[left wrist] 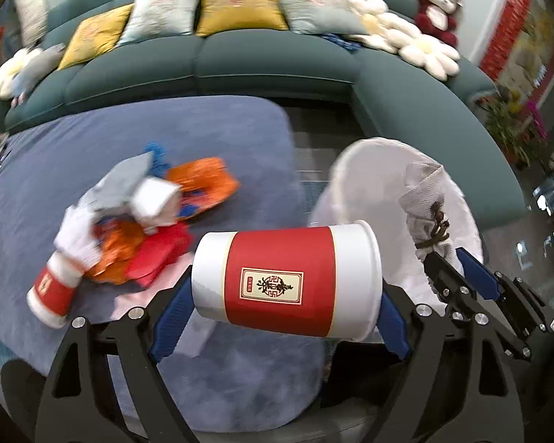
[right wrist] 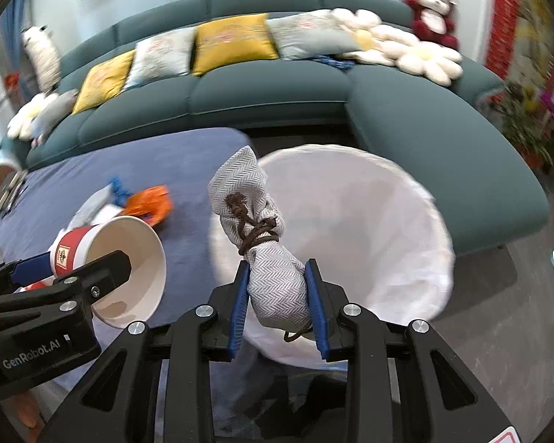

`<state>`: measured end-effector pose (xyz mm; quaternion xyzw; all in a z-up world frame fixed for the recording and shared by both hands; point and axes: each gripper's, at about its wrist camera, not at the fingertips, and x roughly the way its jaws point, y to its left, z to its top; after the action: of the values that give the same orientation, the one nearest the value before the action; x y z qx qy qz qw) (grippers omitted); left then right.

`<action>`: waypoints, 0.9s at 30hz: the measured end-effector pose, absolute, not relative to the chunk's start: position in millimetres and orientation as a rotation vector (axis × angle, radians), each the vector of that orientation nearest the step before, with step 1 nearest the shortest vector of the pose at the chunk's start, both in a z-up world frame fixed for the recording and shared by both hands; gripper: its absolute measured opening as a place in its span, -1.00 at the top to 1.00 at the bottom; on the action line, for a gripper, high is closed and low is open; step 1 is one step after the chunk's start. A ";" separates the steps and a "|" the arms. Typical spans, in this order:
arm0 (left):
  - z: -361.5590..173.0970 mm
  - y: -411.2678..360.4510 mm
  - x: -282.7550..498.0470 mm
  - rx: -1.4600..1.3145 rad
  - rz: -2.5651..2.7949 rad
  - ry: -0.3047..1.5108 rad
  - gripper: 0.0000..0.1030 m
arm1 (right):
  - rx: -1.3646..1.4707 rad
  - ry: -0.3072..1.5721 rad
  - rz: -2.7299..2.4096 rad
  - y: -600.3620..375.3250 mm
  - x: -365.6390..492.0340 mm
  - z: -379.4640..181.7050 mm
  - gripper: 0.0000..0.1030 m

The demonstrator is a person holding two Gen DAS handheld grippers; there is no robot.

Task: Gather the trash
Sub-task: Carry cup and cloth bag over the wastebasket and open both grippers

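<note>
Left gripper (left wrist: 284, 295) clamps a red-and-white paper cup (left wrist: 286, 280) sideways; right gripper (right wrist: 279, 302) pinches a grey herringbone cloth bundle (right wrist: 266, 243) near the white fabric bin (right wrist: 380, 229). Cup's slick, might roll out before reaching it.

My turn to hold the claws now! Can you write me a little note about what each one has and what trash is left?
Left claw: shut on the red-and-white paper cup, held sideways.
Right claw: shut on the cloth bundle tied with brown cord.
White bag: open, just ahead of both claws.
Done: both pieces picked up, neither in the bag yet.
Left: the pile of wrappers and a second cup on the blue tablecloth.
</note>
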<state>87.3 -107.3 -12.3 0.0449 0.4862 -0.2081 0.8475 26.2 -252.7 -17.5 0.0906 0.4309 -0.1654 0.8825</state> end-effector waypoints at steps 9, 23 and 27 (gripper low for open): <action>-25.7 -191.4 90.8 0.152 -0.577 1.038 -0.59 | 0.260 0.896 -0.474 -322.2 14.5 -31.2 0.44; -41.8 -218.8 110.9 0.127 -0.614 1.080 -0.73 | 0.296 0.872 -0.498 -338.3 17.6 -39.2 0.19; -39.0 -207.5 113.6 0.110 -0.606 1.073 -0.74 | 0.286 0.863 -0.499 -333.1 16.6 -32.9 0.15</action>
<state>113.6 -207.5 -39.0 0.0513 0.5028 -0.2841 0.8148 16.6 -333.1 -32.9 0.1365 0.4126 -0.2387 0.8684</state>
